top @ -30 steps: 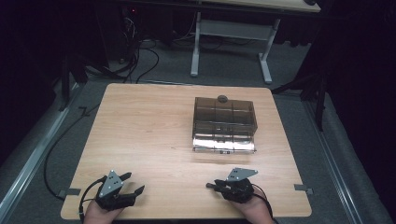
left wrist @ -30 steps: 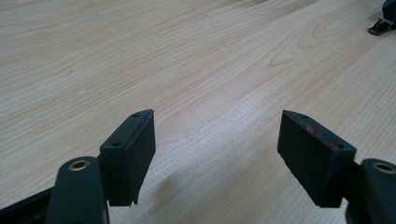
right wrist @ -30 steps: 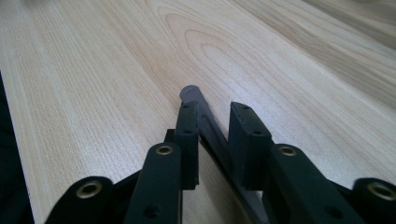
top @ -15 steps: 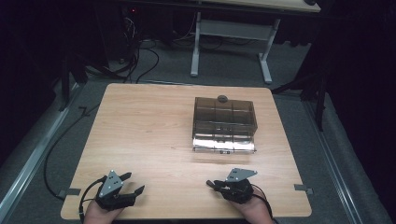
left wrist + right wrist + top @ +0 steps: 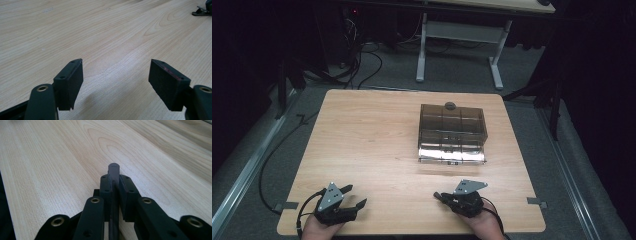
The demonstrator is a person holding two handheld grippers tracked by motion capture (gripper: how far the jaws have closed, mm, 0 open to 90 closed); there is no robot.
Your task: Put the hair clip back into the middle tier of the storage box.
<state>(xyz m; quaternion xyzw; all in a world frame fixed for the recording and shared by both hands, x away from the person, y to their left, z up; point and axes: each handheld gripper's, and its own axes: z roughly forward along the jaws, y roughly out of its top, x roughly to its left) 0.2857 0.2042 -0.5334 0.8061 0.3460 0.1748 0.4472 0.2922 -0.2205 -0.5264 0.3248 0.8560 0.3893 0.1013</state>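
Fingers poised: left gripper (image 5: 354,196) gapes empty, right gripper (image 5: 438,196) has just been closing, empty, on the pale wooden table (image 5: 372,135).
Work looks unstarted; the smoky transparent plastic compartment box (image 5: 452,131) far right needs a forward reach.

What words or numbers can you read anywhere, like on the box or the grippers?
None. The smoky clear plastic box, the wooden table, the left gripper and the right gripper carry no writing that can be read. The pink marks on a left gripper pad form no letters.
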